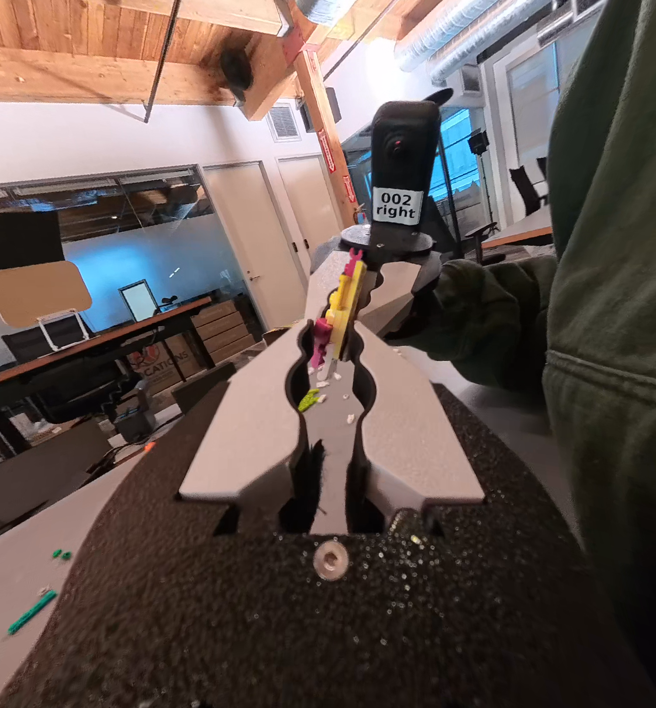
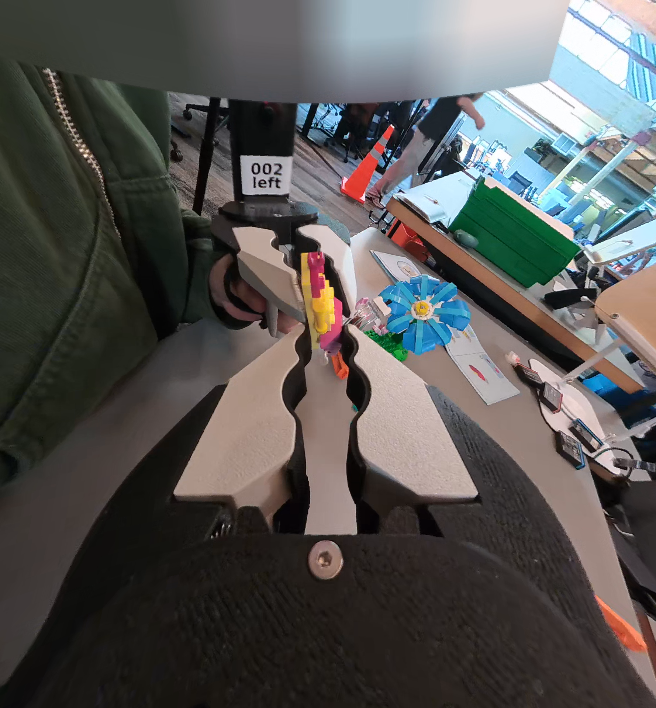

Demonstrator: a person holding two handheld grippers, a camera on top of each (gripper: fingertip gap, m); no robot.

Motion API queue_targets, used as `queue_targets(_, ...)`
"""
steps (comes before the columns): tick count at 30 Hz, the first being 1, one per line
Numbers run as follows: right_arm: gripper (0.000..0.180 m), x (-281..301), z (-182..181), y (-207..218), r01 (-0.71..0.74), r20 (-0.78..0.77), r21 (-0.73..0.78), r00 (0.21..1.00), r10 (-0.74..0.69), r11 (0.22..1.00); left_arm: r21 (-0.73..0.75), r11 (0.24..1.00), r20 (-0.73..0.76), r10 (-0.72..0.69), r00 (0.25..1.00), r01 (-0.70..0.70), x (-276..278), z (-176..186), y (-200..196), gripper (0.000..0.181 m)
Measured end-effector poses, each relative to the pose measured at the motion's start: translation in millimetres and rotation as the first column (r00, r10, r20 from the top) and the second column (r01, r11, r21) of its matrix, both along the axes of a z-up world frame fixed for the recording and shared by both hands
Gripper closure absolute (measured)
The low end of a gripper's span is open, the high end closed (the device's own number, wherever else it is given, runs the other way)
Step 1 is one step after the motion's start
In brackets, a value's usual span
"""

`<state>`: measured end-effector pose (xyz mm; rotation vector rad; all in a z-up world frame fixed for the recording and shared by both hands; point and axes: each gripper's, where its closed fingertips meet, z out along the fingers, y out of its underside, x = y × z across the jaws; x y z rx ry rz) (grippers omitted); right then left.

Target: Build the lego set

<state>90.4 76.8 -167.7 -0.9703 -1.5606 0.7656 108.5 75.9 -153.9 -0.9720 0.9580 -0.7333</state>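
Up close, both grippers meet on one small yellow-and-magenta lego assembly (image 1: 340,310), raised above the grey table (image 2: 211,344). Seen from its own camera, the left gripper (image 1: 332,339) has its fingertips clenched around the lower end of the assembly, at 12 o'clock from the camera body. The right gripper (image 2: 324,337) closes on the same piece from the opposite side, its tips pinching the lower, magenta end (image 2: 330,339) in the right wrist view. Each tool shows in the other's camera beyond the piece, at 12 o'clock, held by a hand (image 2: 238,302) in a dark green sleeve (image 1: 472,306).

Below the left tips, small white bits (image 1: 334,377) and a lime-green piece (image 1: 308,400) lie on the table. At 8 o'clock in that view, a green bar (image 1: 31,613) and a few green studs (image 1: 61,554) sit apart from them.

In the right wrist view, an orange piece (image 2: 340,366) sits just below the held assembly. At 1 o'clock stands a blue lego flower (image 2: 422,310) on a green base (image 2: 386,343), with instruction sheets (image 2: 479,371) beside it. Farther toward 2 o'clock, a green bin (image 2: 510,233) rests on another desk
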Motion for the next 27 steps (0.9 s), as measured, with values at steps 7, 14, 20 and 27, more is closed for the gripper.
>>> queue_targets(7, 0.166, -1, -4, 4, 0.023, 0.016, -0.019, 1.0, -0.023, 1.0, 0.007, 0.999, -0.033, 0.035, 0.999, -0.034, -1, -3, 4, 0.167)
queue_targets(14, 0.166, 0, -5, 4, 0.003, 0.008, -0.07, 1.0, -0.002, 0.998, -0.016, 1.0, -0.023, 0.027, 0.999, -0.027, 0, -4, 4, 0.168)
queue_targets(20, 0.166, 6, 22, 7, -0.139, -0.271, -0.267, 0.961, 0.064, 0.954, -0.179, 0.981, 0.1, -0.063, 0.993, 0.08, -6, 0, 7, 0.156)
queue_targets(27, 0.166, 11, 28, 8, -0.217, -0.372, -0.342, 0.925, 0.08, 0.914, -0.192, 0.971, 0.179, -0.104, 0.978, 0.139, -7, 9, 4, 0.163)
